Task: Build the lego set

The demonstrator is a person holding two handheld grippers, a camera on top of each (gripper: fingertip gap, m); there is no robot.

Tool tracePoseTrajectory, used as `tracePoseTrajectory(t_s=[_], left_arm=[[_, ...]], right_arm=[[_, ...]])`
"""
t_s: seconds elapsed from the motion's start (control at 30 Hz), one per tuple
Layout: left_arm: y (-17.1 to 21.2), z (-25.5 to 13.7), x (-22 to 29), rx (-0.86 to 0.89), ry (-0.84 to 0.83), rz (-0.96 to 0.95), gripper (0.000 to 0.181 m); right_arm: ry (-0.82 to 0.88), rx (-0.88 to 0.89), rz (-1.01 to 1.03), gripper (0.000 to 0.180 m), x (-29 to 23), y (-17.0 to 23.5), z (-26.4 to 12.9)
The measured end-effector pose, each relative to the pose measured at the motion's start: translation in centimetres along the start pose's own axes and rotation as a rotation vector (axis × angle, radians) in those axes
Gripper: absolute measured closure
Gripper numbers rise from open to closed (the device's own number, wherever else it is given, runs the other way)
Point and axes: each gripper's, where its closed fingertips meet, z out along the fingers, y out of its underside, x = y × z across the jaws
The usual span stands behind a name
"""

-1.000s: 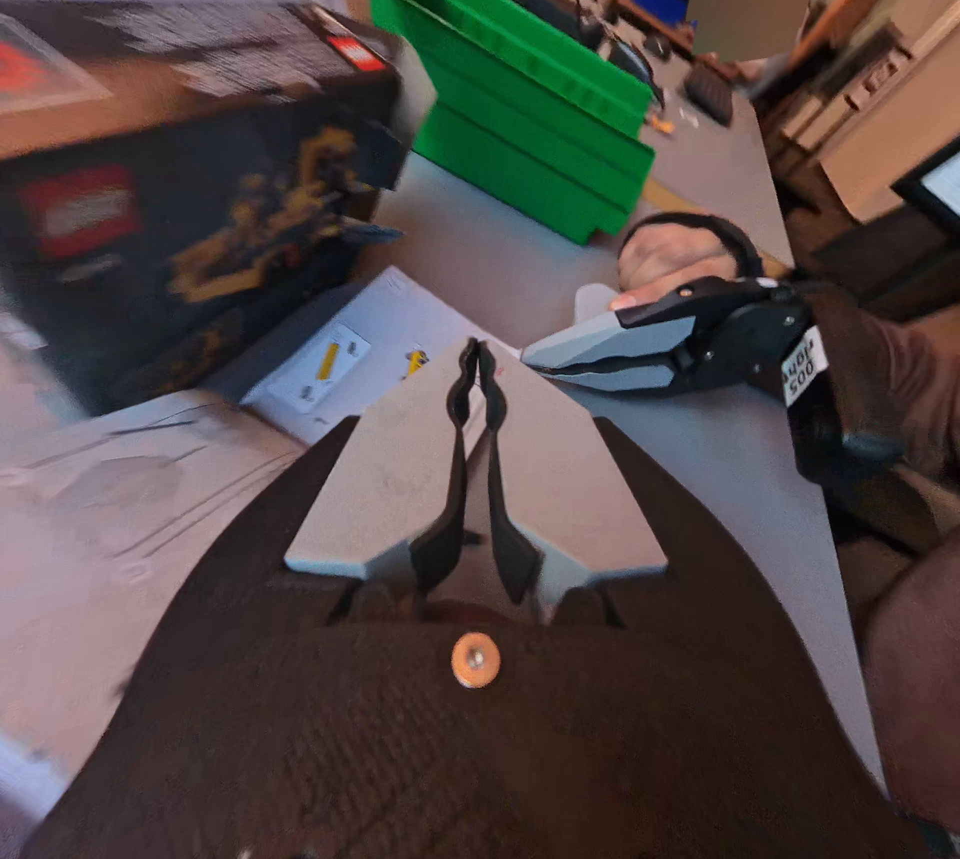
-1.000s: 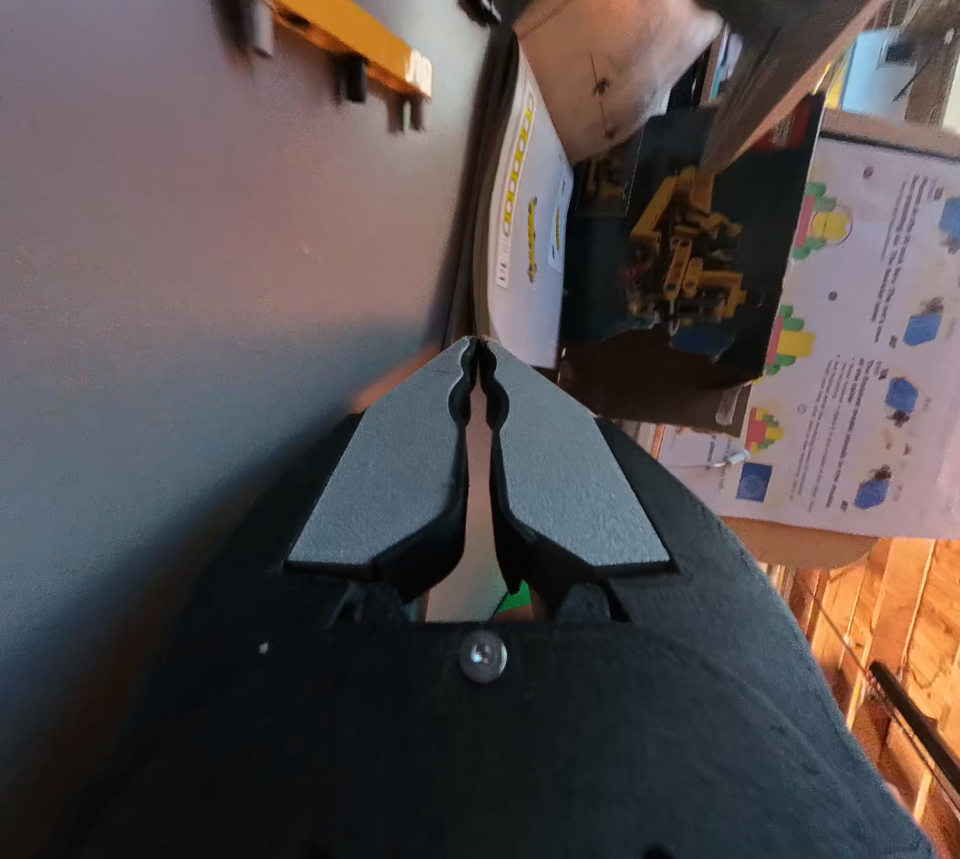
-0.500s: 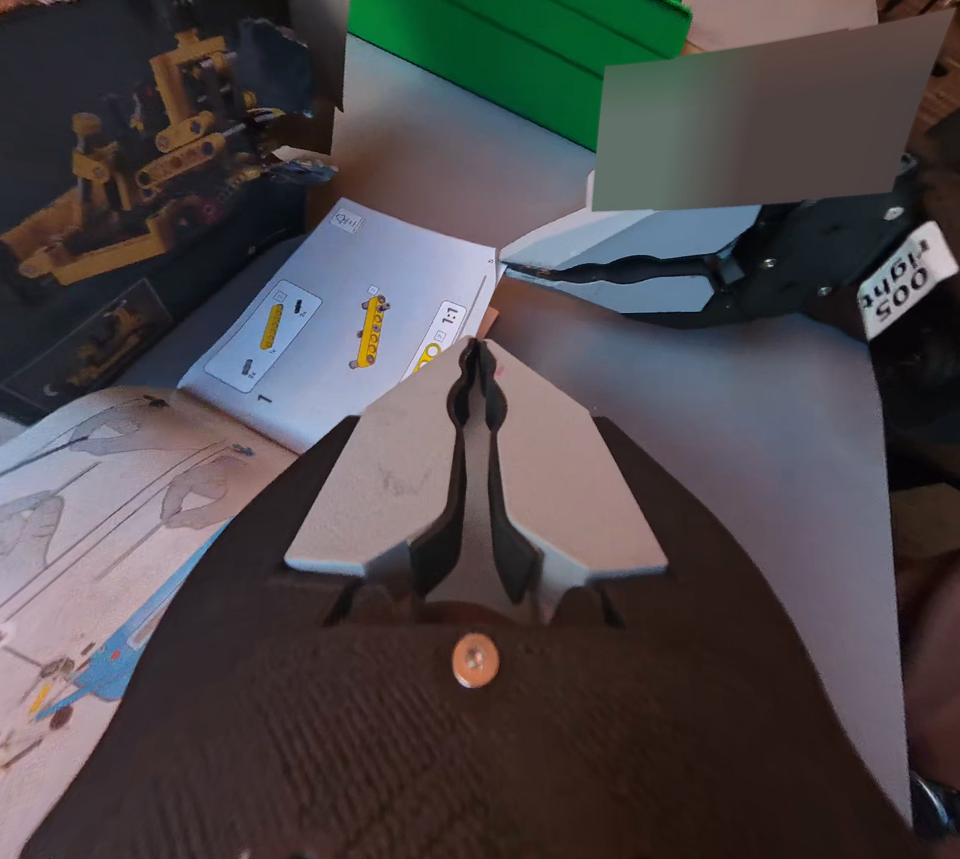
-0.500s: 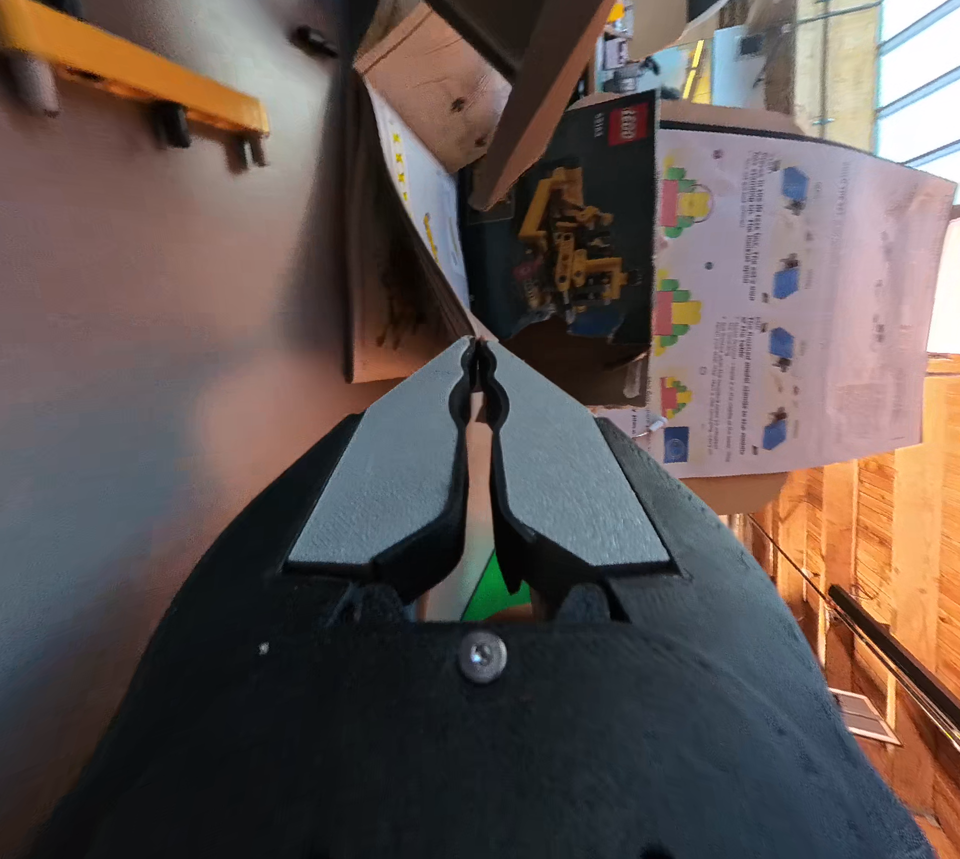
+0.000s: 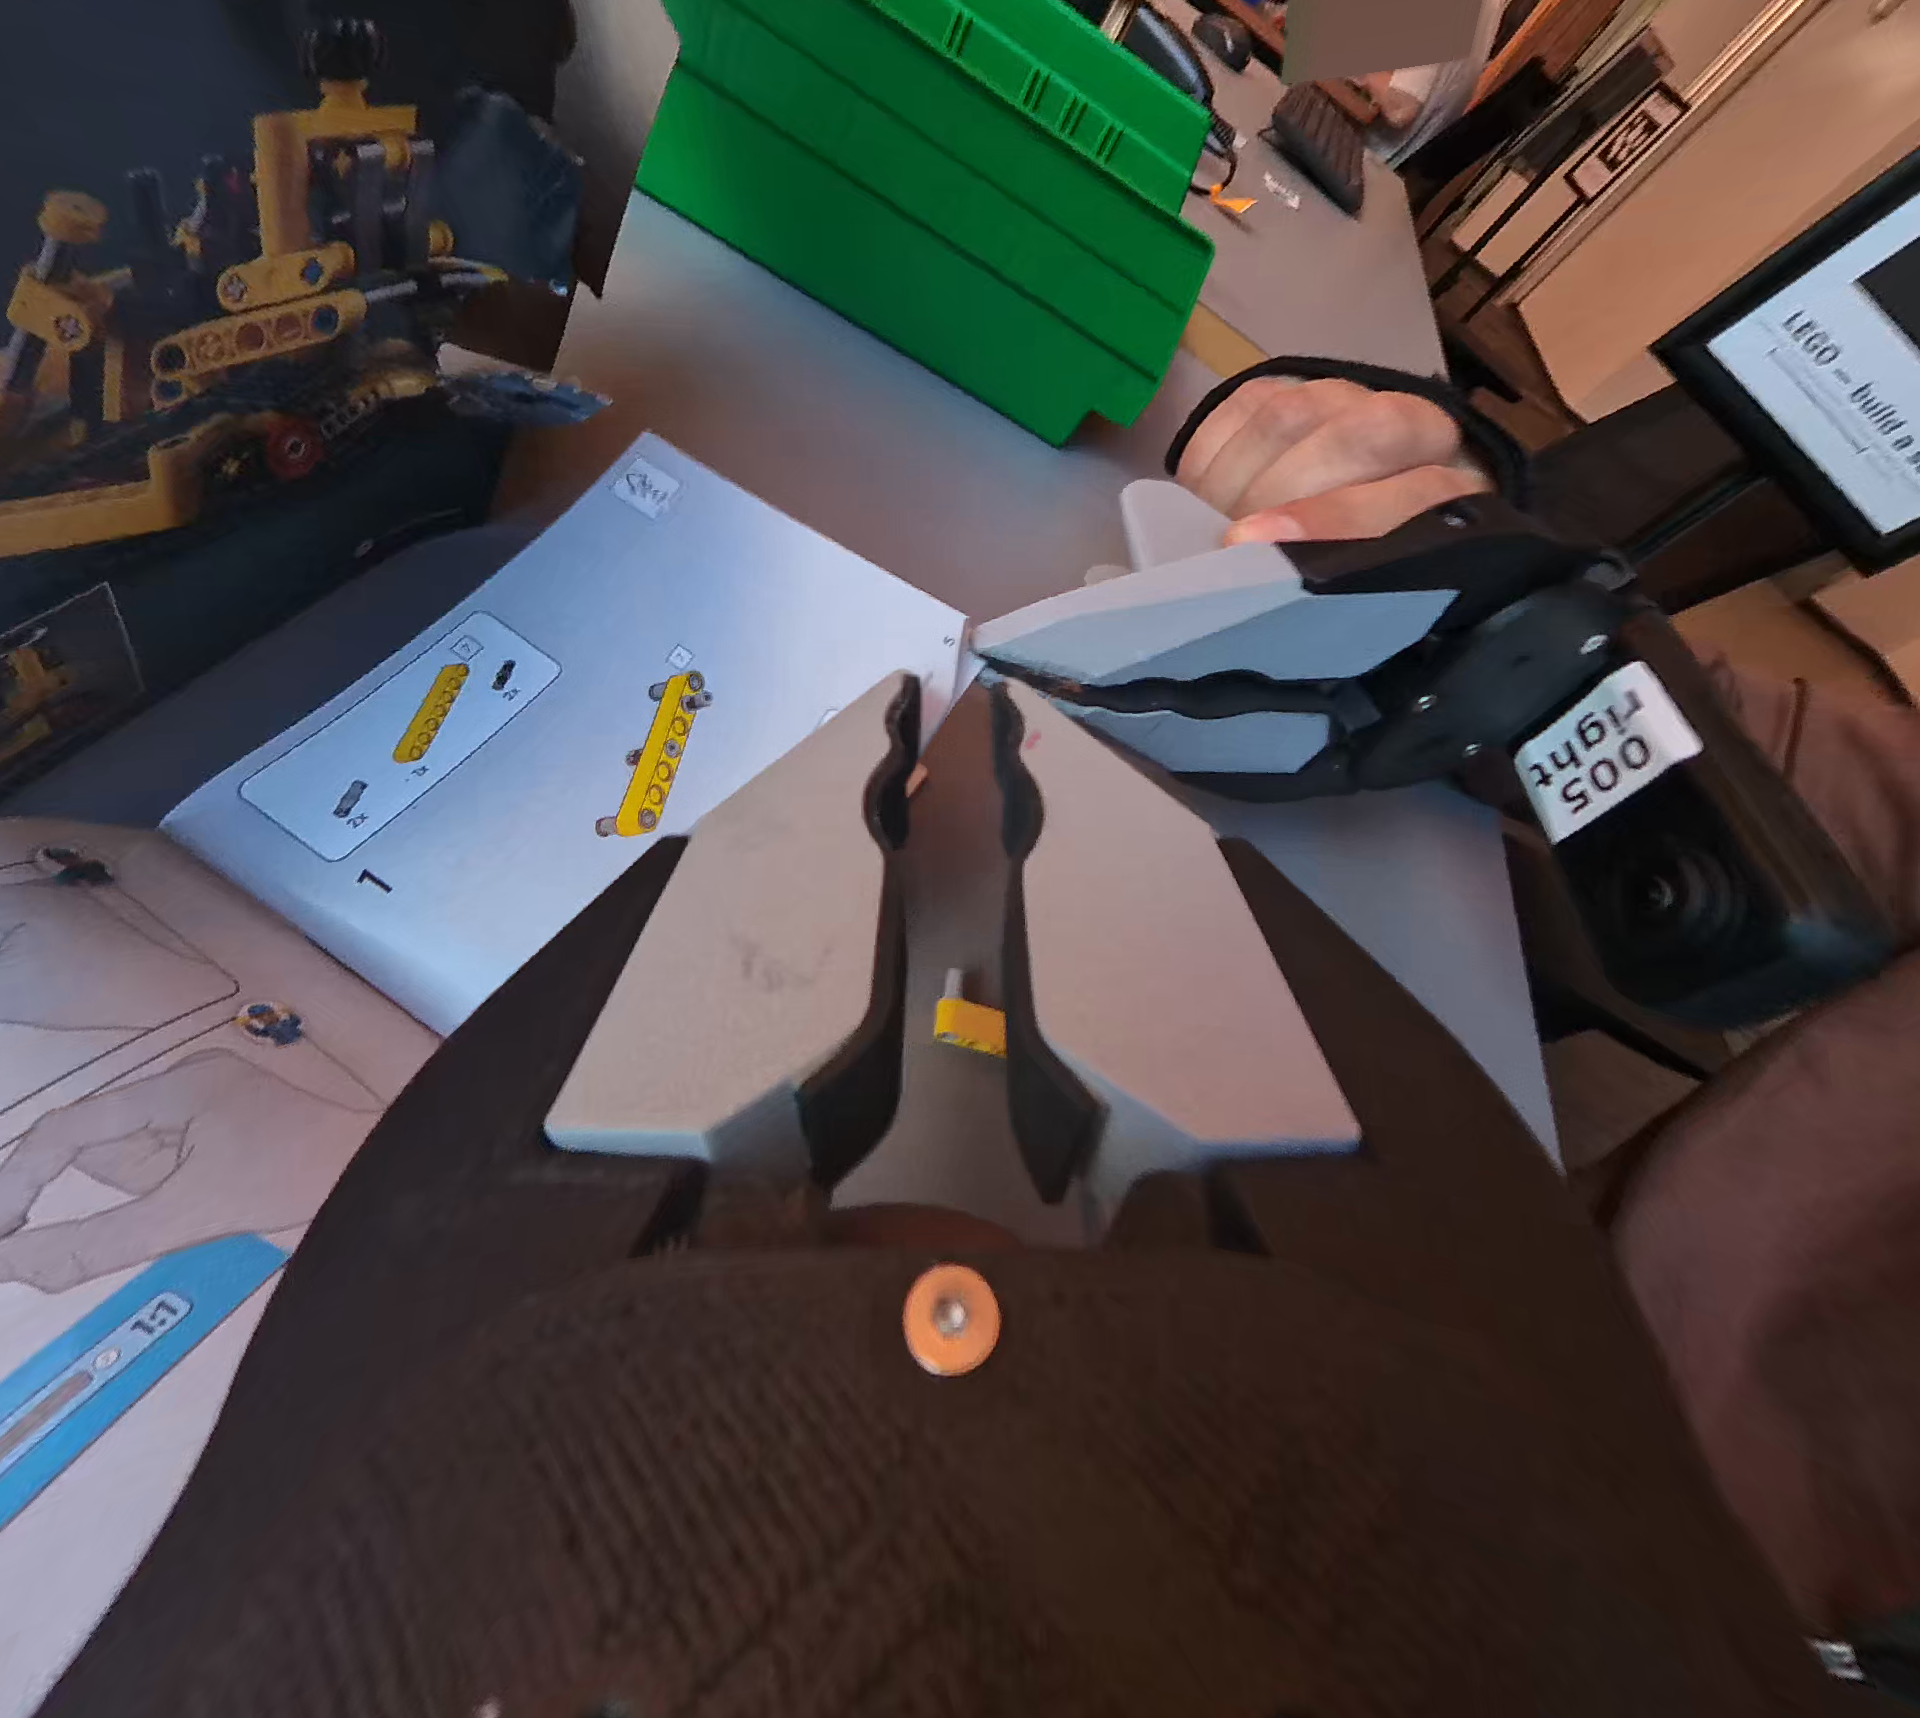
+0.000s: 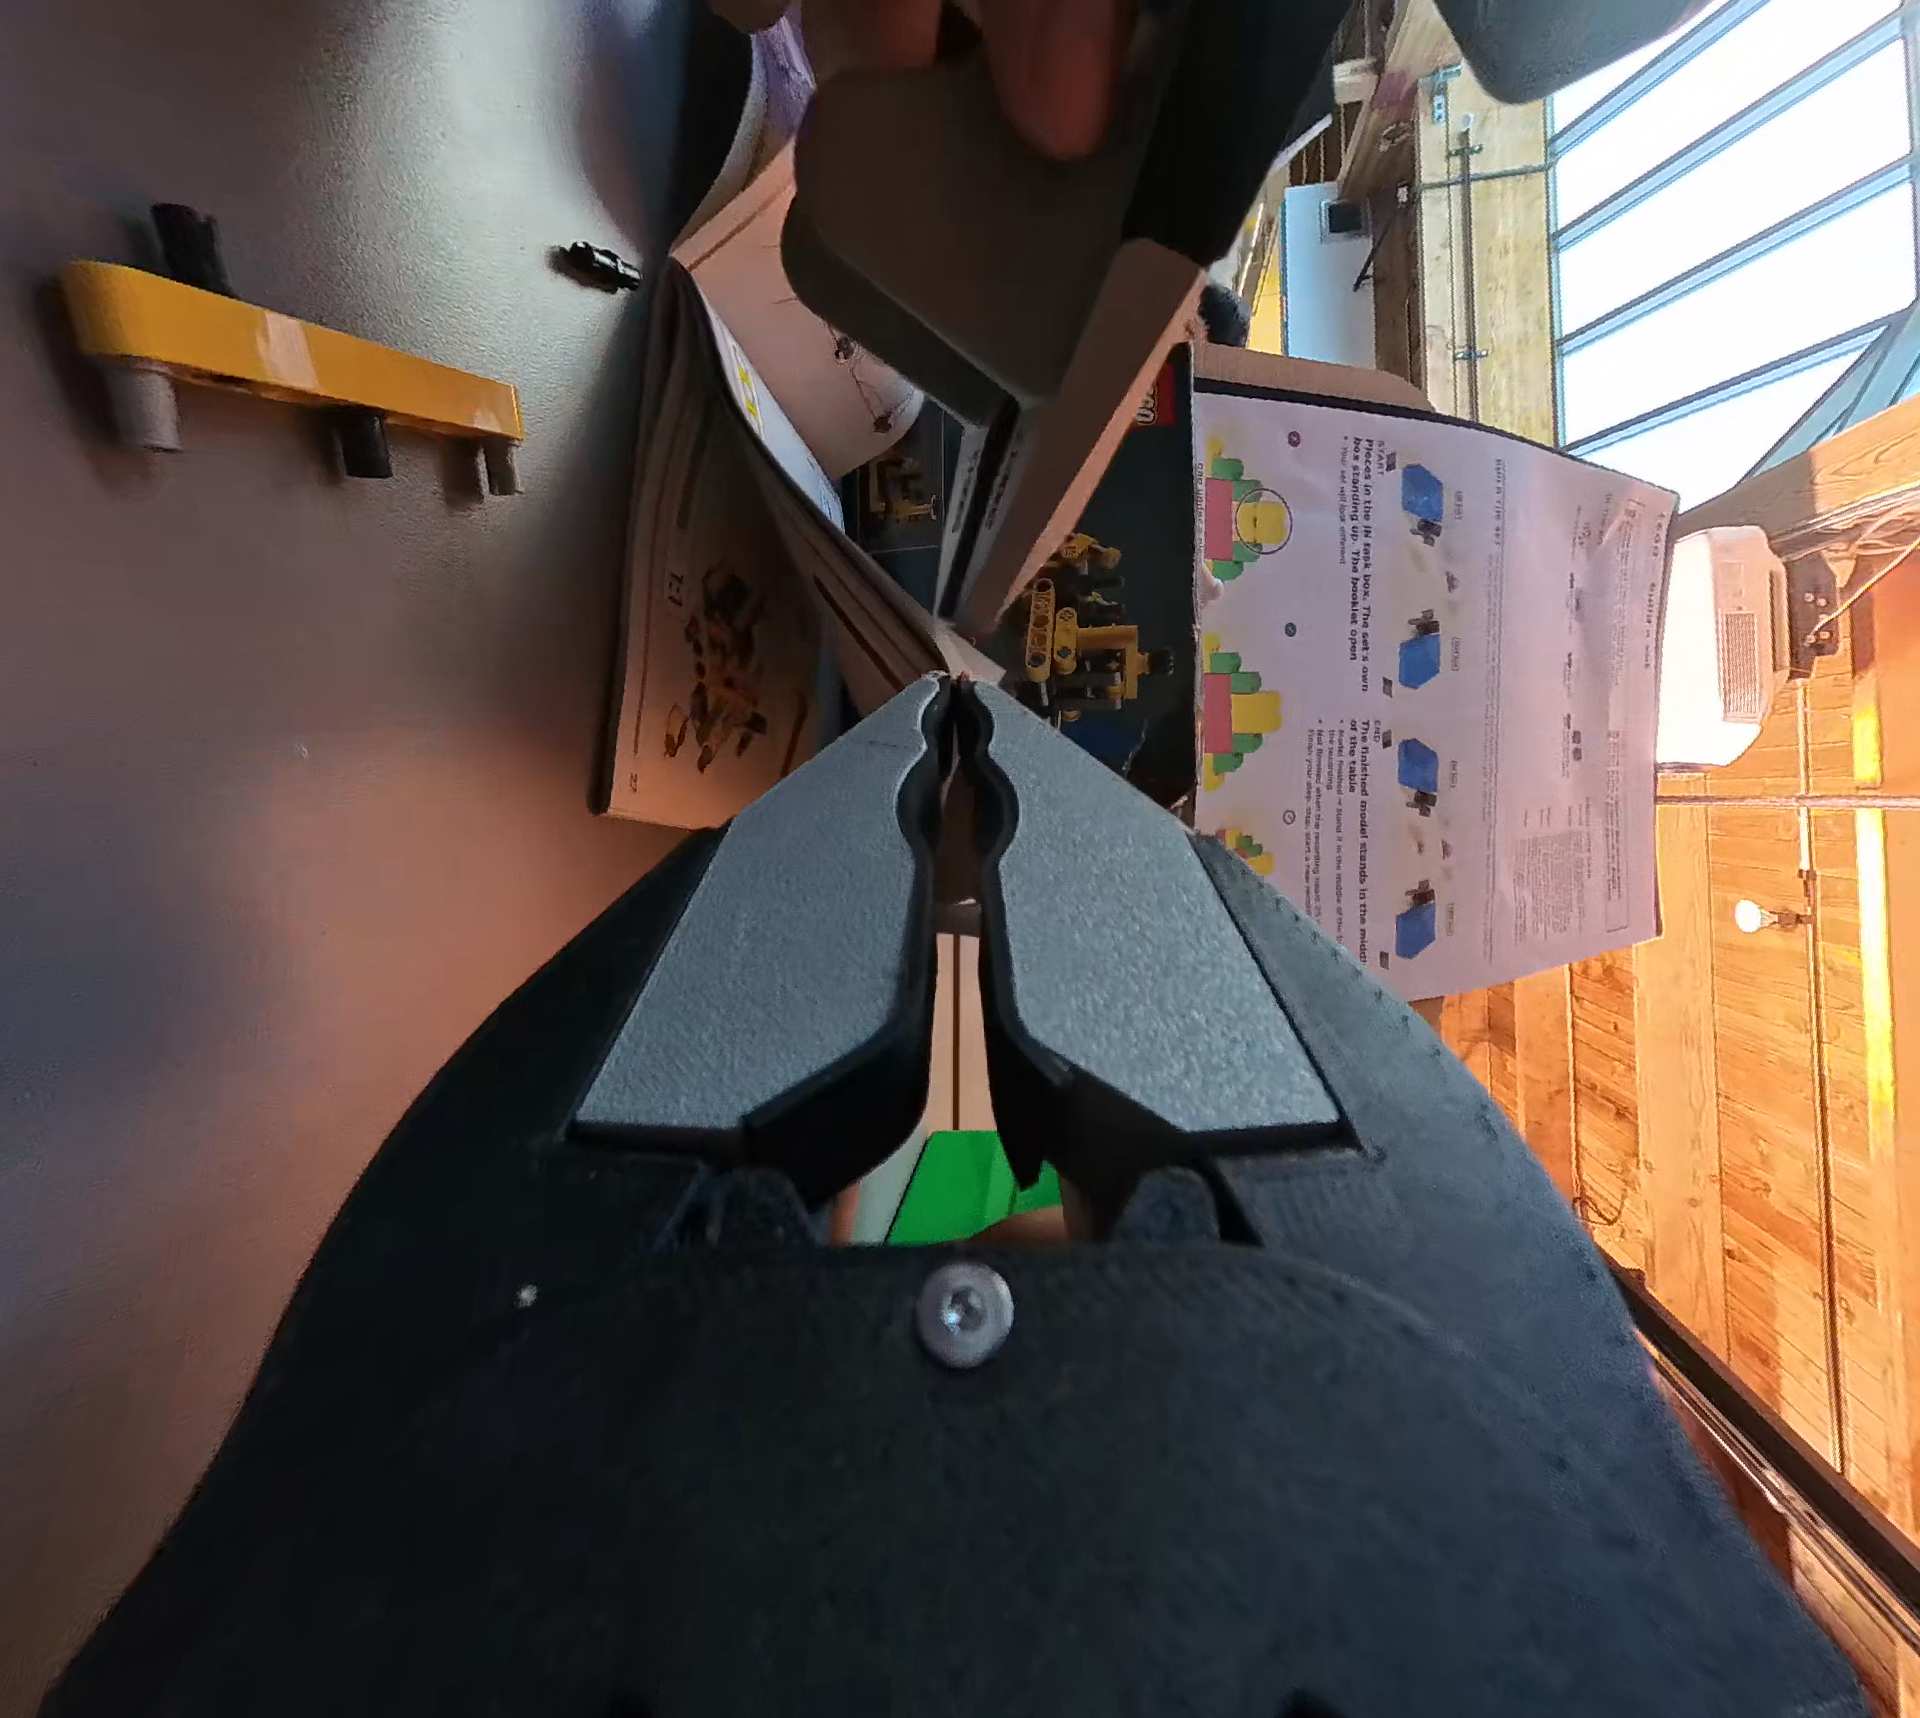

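Observation:
The instruction booklet [image 5: 582,733] lies open on the grey table [image 5: 831,421]. My right gripper [image 6: 953,692] is shut on the corner of a booklet page and holds it lifted, with pages fanning below it [image 6: 707,629]. It also shows in the left wrist view [image 5: 982,650]. My left gripper [image 5: 951,712] is slightly open, with its tips right beside that page corner and the right gripper's tips. A yellow beam with grey and black pins [image 6: 291,364] lies on the table; one end shows between my left fingers [image 5: 966,1022]. A loose black pin [image 6: 597,266] lies near the booklet.
The black set box [image 5: 208,266] stands behind the booklet. Stacked green bins [image 5: 914,141] stand at the back. A monitor [image 5: 1829,380] is at the right edge. A printed sheet with coloured brick pictures [image 6: 1403,681] stands behind the box. My left and right fingertips are right by each other.
My left gripper was shut and has opened slightly, close to the page corner. My right gripper has stayed shut on the page, and more of the booklet now shows.

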Motion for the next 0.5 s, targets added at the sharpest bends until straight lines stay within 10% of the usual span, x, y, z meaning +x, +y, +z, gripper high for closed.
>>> tracePoseTrajectory(t_s=[0.5], left_arm=[[0.20,0.75,-0.26,-0.012,-0.005,0.019,0.170]], right_arm=[[-0.014,0.009,-0.016,0.180,-0.27,-0.28,-0.08]])
